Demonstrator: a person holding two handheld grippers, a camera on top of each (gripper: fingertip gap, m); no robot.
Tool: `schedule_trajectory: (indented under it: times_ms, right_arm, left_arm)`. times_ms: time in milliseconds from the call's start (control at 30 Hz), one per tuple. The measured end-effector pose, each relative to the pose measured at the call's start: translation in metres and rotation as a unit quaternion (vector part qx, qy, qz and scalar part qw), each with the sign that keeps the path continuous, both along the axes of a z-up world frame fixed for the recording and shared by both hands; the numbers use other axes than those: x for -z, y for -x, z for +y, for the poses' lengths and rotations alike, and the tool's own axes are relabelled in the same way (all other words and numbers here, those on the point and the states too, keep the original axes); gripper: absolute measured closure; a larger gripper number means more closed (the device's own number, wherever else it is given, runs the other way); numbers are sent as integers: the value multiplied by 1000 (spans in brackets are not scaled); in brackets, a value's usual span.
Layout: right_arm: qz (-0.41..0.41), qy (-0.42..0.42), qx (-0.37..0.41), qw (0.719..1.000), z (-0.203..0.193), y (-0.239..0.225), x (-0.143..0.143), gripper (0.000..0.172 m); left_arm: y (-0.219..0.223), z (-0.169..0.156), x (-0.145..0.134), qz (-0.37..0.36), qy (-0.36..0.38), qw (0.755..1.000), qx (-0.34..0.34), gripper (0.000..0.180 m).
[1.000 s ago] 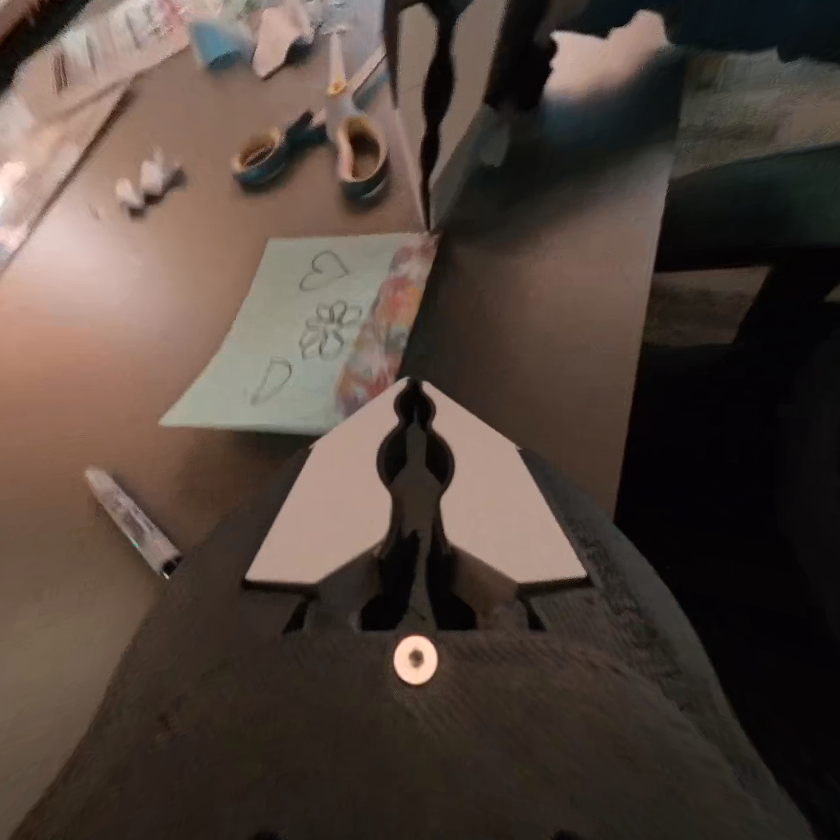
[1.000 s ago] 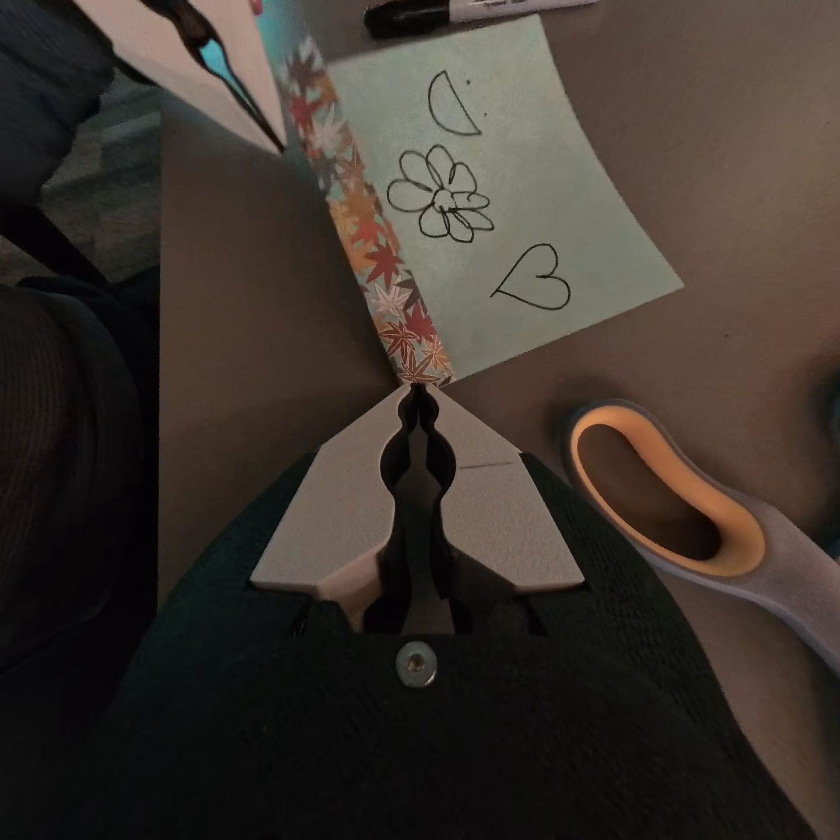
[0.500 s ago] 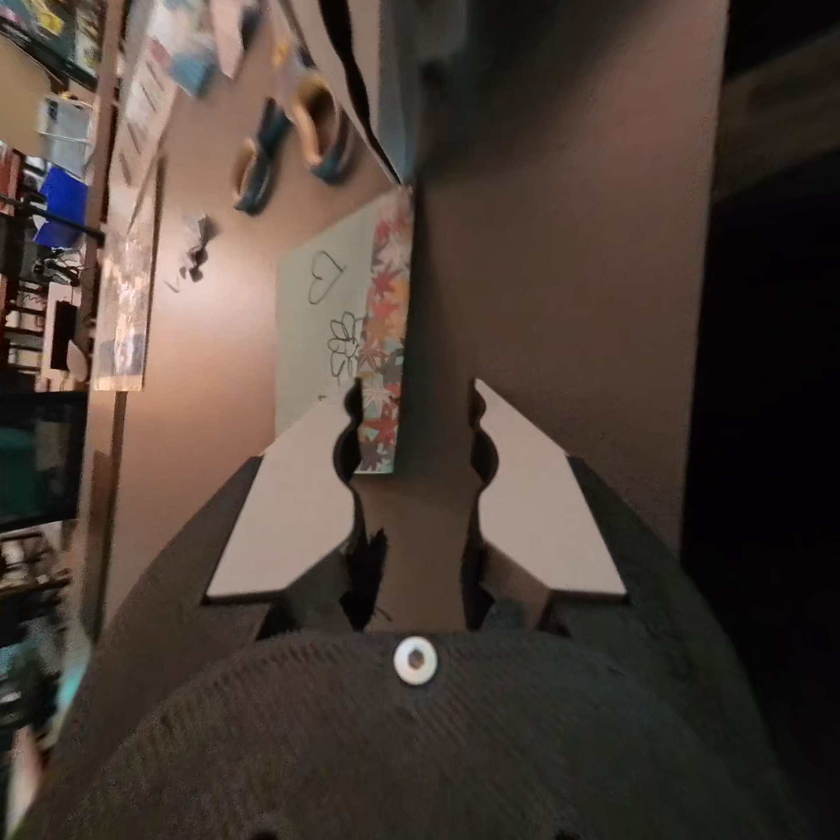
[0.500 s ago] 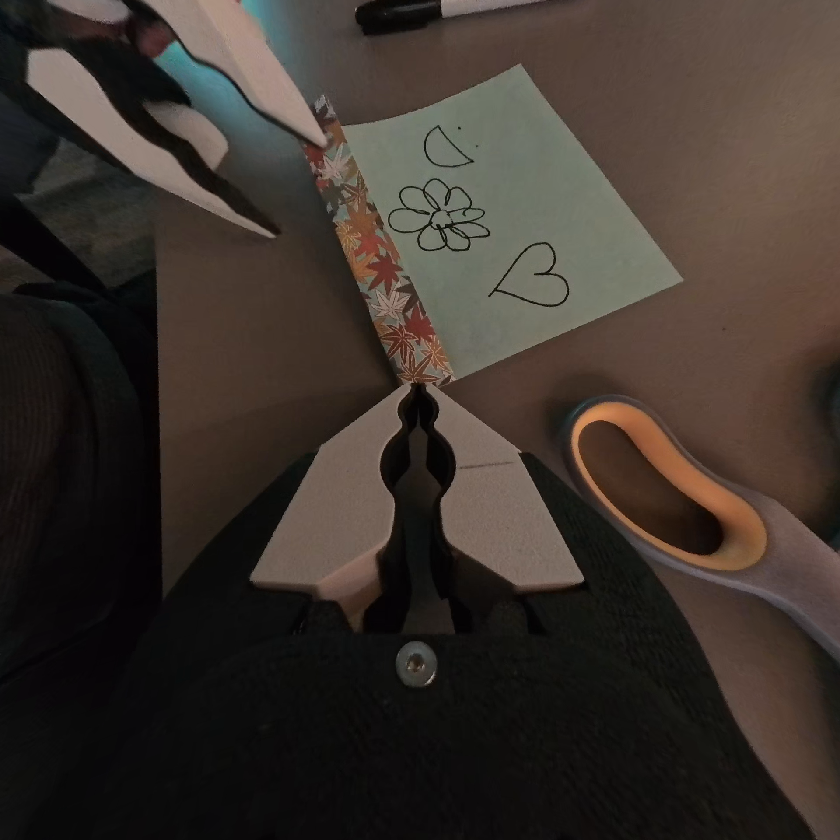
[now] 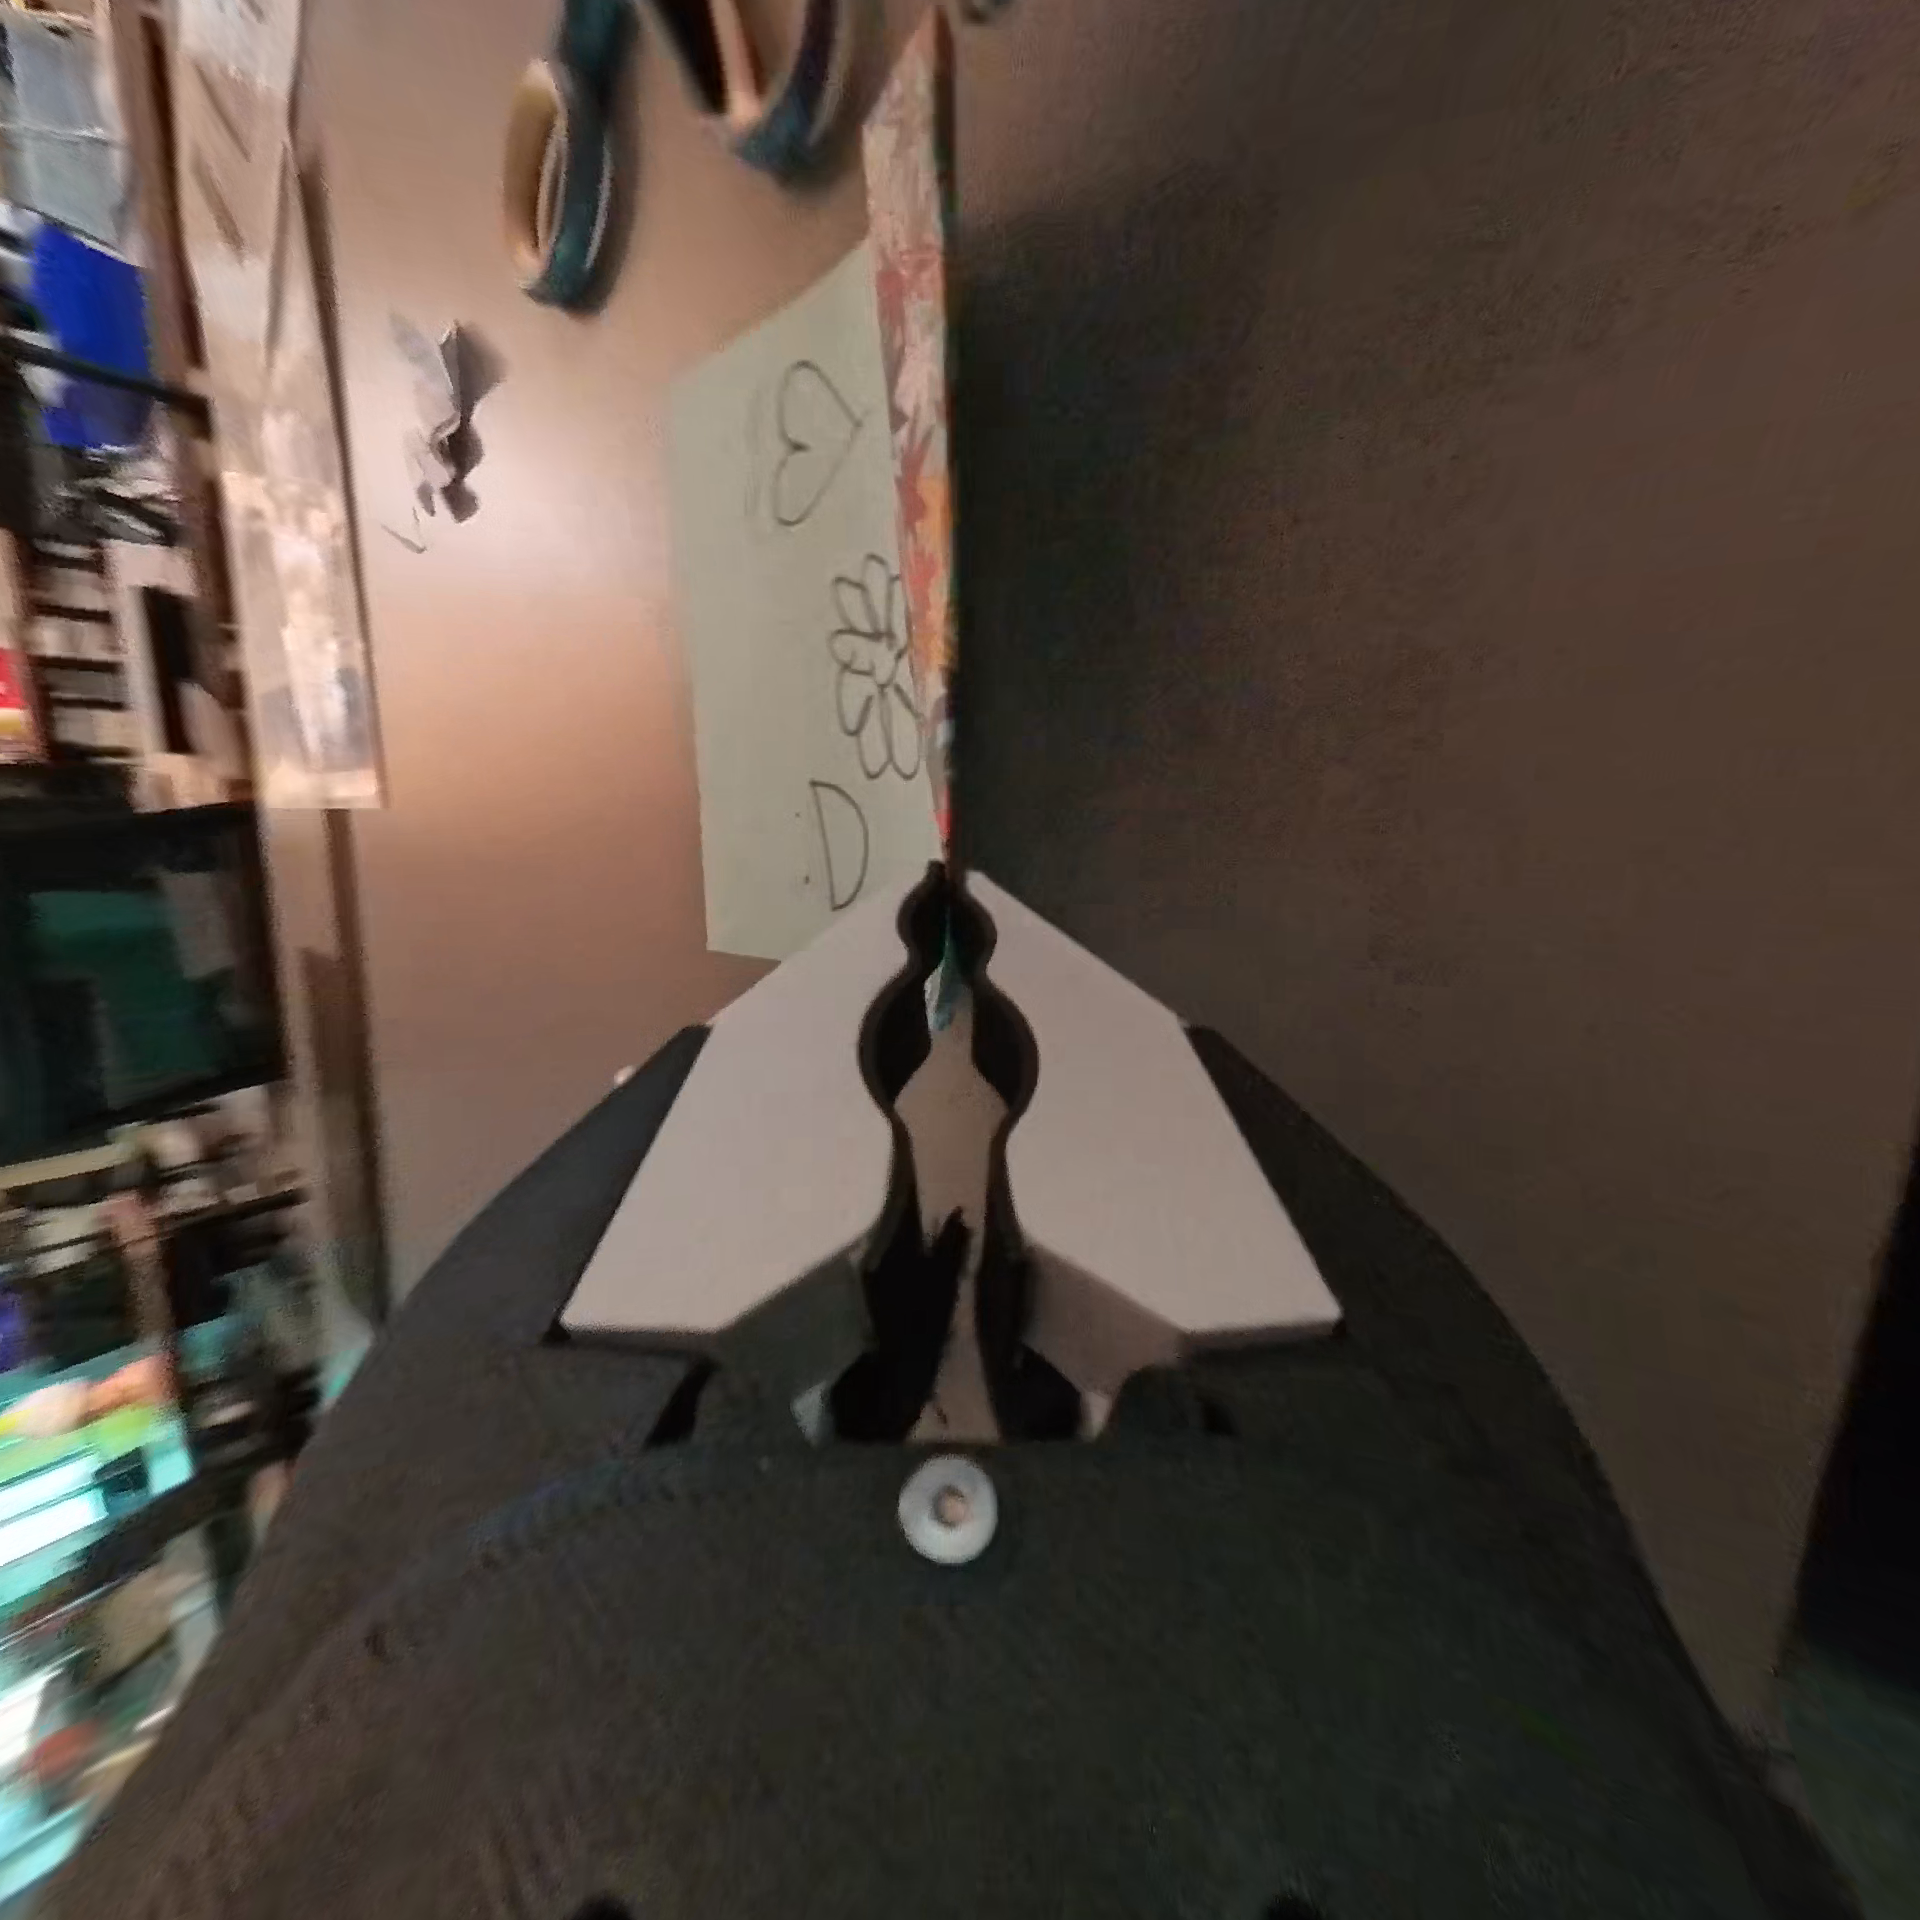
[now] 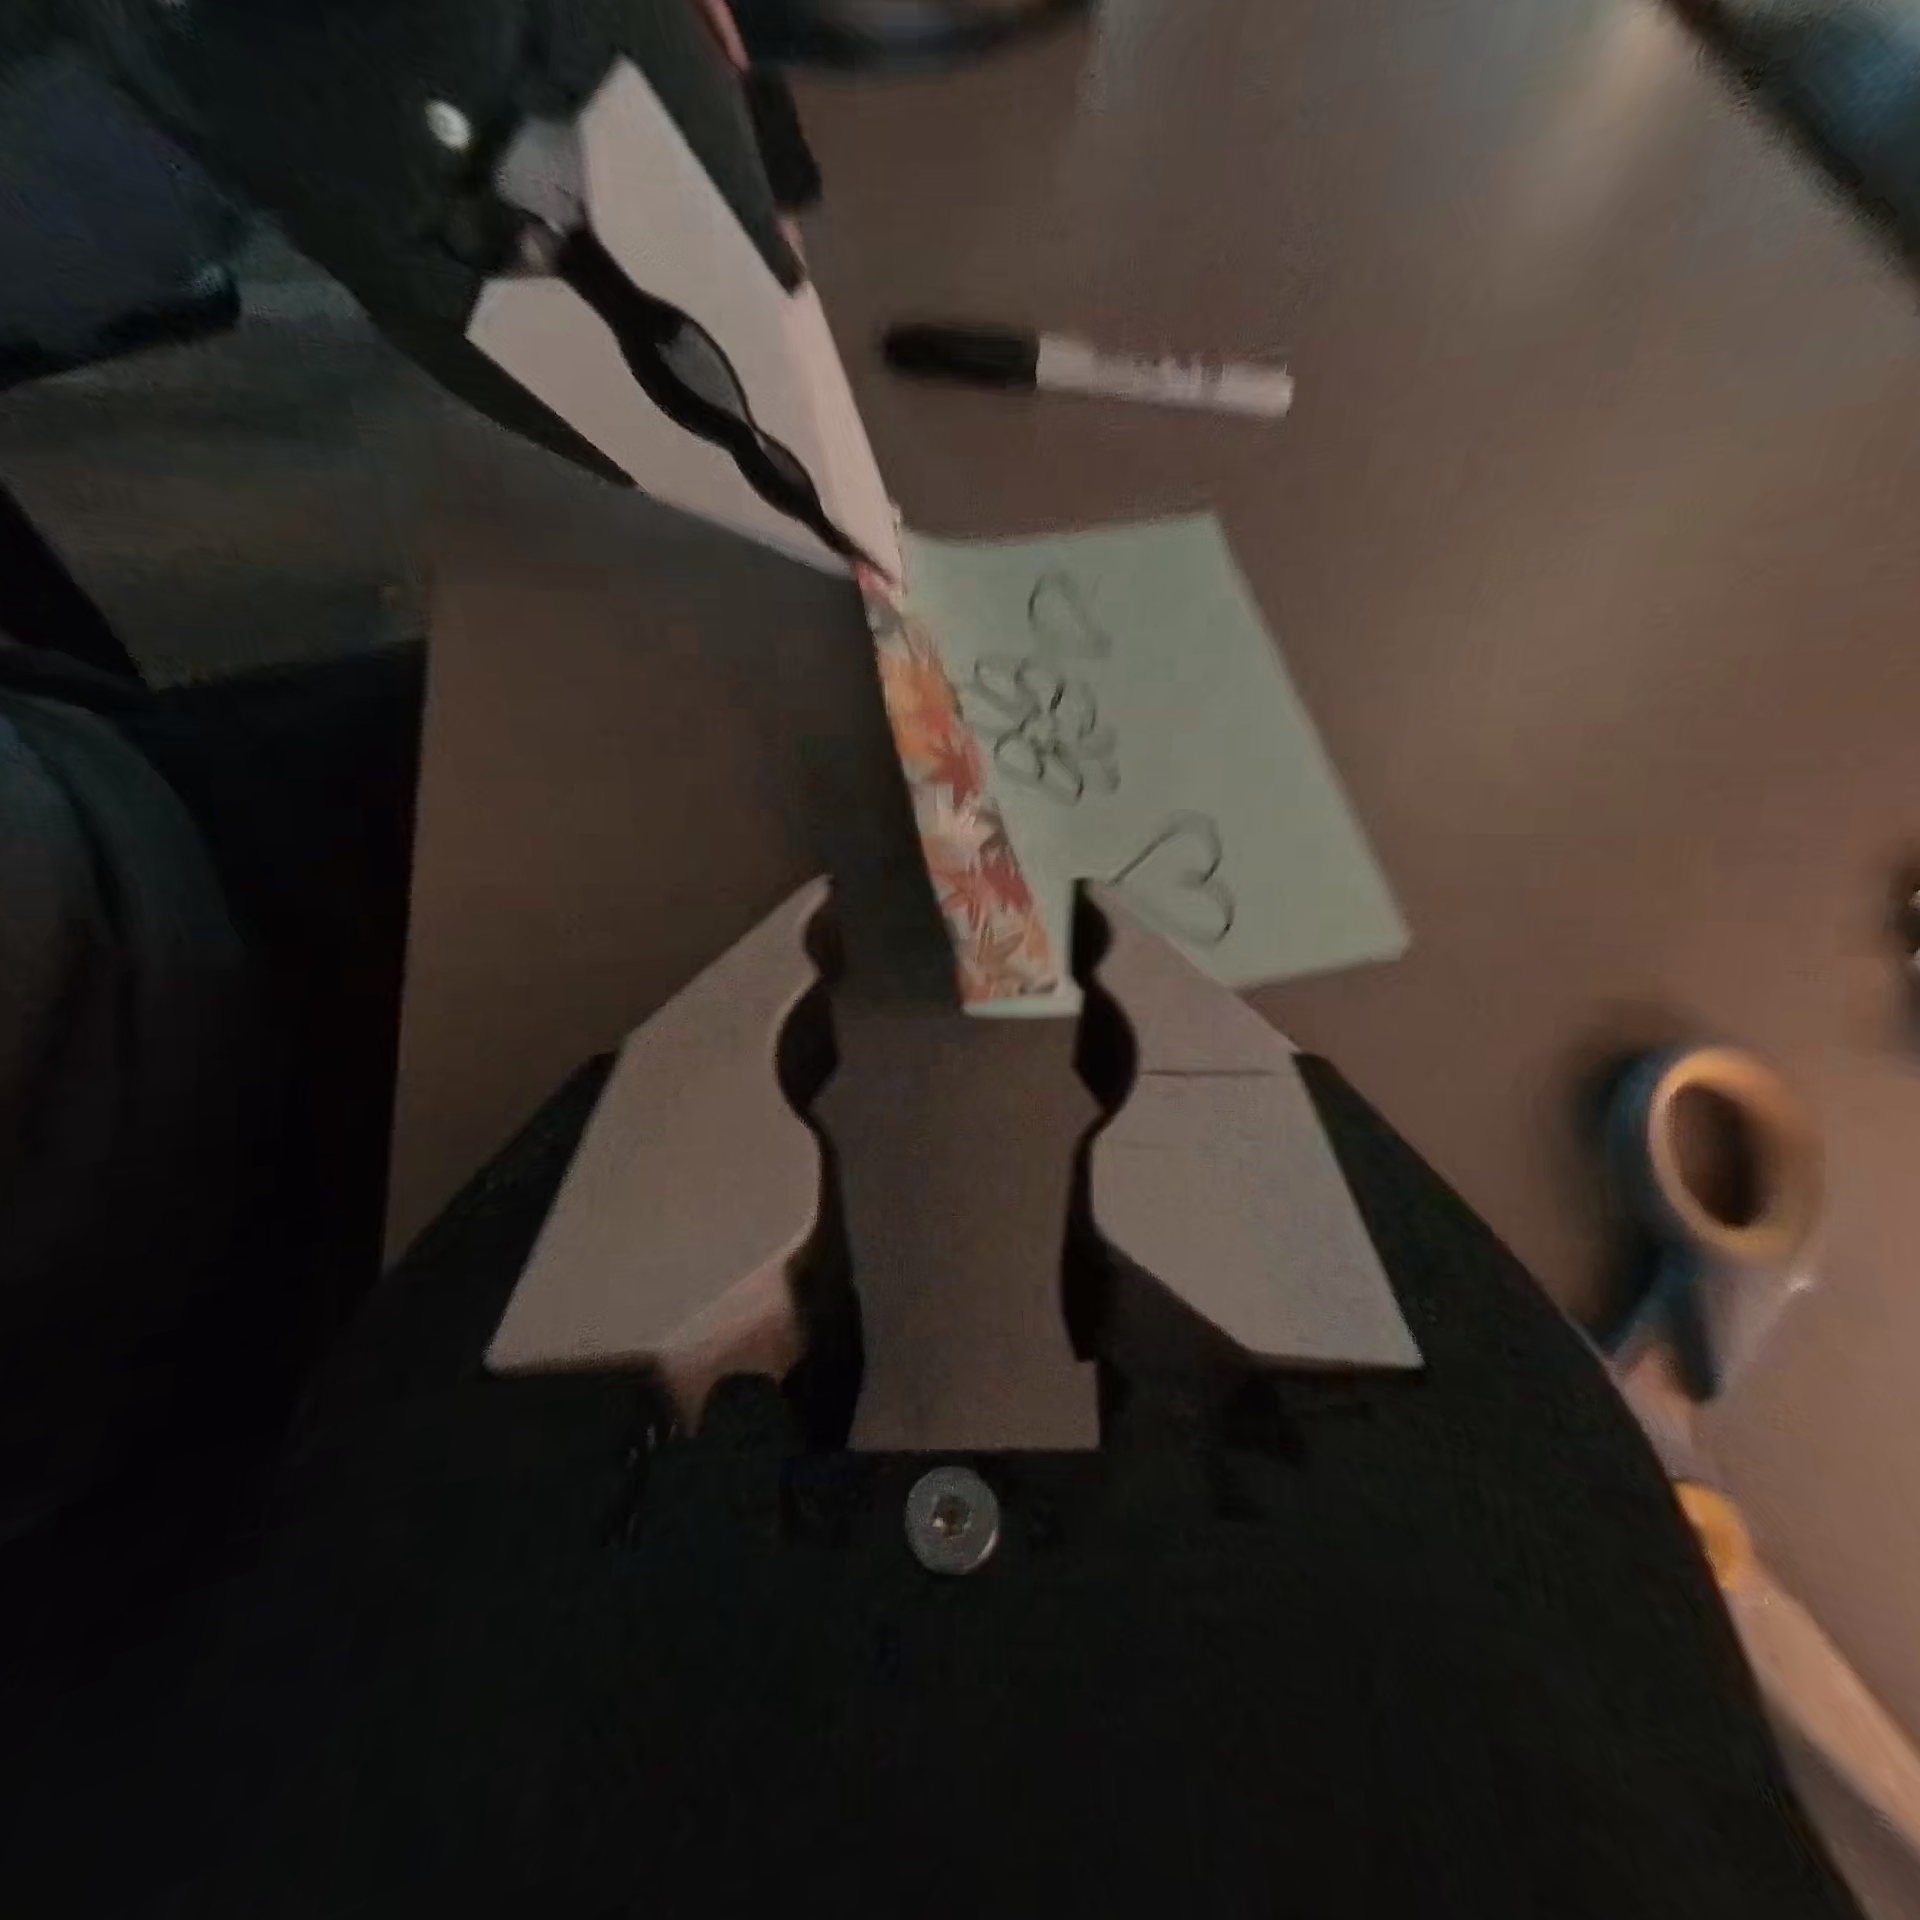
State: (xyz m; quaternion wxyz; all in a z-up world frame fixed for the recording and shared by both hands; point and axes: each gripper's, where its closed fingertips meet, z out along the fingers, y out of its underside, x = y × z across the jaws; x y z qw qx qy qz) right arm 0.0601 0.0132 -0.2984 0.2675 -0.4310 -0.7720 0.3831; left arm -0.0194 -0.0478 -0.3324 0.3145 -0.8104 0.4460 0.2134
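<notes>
A pale green paper (image 6: 1195,727) with a pen-drawn heart, flower and half circle lies on the brown table. A leaf-patterned tape strip (image 6: 966,831) runs along its left edge. My left gripper (image 5: 945,883) is turned on its side and shut on the far end of that strip (image 5: 914,416), which passes between its pads. It also shows in the right wrist view (image 6: 873,561), pinching the strip's far end. My right gripper (image 6: 956,904) is open. The strip's near end lies between its fingers (image 6: 790,956), which do not press on it.
A black-capped marker (image 6: 1091,374) lies beyond the paper. Scissors with blue and yellow handles (image 6: 1714,1153) lie to the right, also in the left wrist view (image 5: 561,187). Crumpled paper bits (image 5: 447,416) lie farther off. The table edge (image 6: 416,935) drops off at the left.
My left gripper opened, rolled onto its side and shut on the far end of the tape strip. My right gripper, shut at the strip's near end before, has opened.
</notes>
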Motion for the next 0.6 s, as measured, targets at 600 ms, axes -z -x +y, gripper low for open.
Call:
schedule_trajectory:
  times_ms: [600]
  right_arm:
    - [-77, 47, -168, 982, -65, -30, -95, 172]
  left_arm:
    - [-53, -71, -130, -260, 259, 928, 61, 180]
